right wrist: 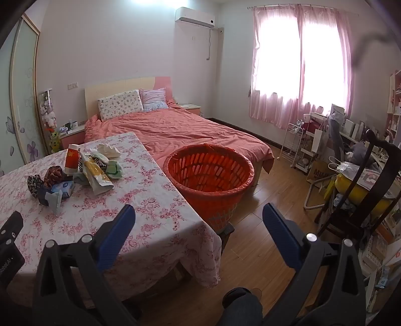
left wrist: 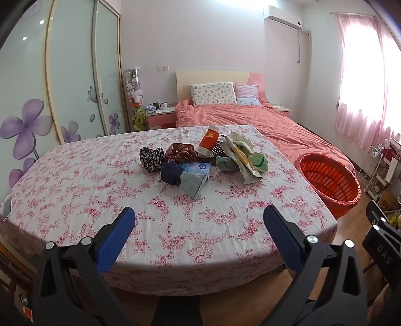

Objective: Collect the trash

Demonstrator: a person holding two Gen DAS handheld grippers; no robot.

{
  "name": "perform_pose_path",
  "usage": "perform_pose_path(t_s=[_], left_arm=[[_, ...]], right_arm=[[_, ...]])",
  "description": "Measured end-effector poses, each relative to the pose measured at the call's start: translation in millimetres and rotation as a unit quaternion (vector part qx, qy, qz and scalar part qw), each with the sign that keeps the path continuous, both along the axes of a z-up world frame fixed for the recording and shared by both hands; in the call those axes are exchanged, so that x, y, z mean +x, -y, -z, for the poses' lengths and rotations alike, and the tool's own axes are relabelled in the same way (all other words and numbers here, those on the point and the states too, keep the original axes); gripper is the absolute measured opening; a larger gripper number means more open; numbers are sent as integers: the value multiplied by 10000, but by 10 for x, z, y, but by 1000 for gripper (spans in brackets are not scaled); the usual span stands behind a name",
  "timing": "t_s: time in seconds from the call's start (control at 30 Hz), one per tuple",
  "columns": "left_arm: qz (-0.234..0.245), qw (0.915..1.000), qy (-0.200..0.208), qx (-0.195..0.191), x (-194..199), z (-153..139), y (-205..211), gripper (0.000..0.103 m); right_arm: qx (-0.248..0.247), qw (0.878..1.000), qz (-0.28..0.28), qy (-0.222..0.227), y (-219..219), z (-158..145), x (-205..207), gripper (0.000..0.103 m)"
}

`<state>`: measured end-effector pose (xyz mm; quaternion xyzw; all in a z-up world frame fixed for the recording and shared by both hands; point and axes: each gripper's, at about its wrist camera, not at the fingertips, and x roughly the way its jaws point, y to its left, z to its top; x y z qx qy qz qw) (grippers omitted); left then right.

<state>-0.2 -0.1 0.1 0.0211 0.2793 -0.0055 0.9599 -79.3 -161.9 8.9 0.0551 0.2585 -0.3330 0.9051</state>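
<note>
A: Where is the trash?
B: Heaped mid-table on the floral tablecloth (left wrist: 100, 180): a torn wrapper (left wrist: 244, 160), an orange tube (left wrist: 210, 140), a blue tissue pack (left wrist: 196, 168), scrunchies (left wrist: 179, 151).
A: And the bin?
B: An orange basket (right wrist: 209, 175) just beside the table, nothing visible inside.
A: The grippers?
B: Left gripper (left wrist: 199, 220) and right gripper (right wrist: 199, 217) both spread wide, holding nothing, well short of the pile.

Behind the bed (right wrist: 175, 128) with its two pillows (right wrist: 120, 102) stands a pale wall carrying an air conditioner (right wrist: 195, 17), pink curtains (right wrist: 298, 67) to its right, a flowered wardrobe (left wrist: 72, 75) to its left.
</note>
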Motion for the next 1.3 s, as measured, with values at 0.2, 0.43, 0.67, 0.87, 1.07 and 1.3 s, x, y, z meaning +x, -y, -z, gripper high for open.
perform_pose_path(t_s=[0.2,0.43,0.67,0.87,1.07,1.3], left_arm=[[-16,10000,-14,-3,-11,7,19,101],[-14,10000,-64,-23,-9,12,12,101],[-7,10000,-82,-33,2,17,3,101],[-6,10000,-91,-37,6,16,1,101],[-7,9999,-96,-34,6,18,5,101],[-9,9999,-106,-43,11,17,0,101]], right_arm=[[-17,10000,4,-3,3,1,-2,99],[-20,10000,0,1,5,1,-5,99],[-26,10000,2,1,5,-1,-5,99],[-33,10000,1,1,5,-4,-2,99],[-35,10000,1,0,5,-7,-1,99],[-40,10000,0,-3,4,-6,2,99]])
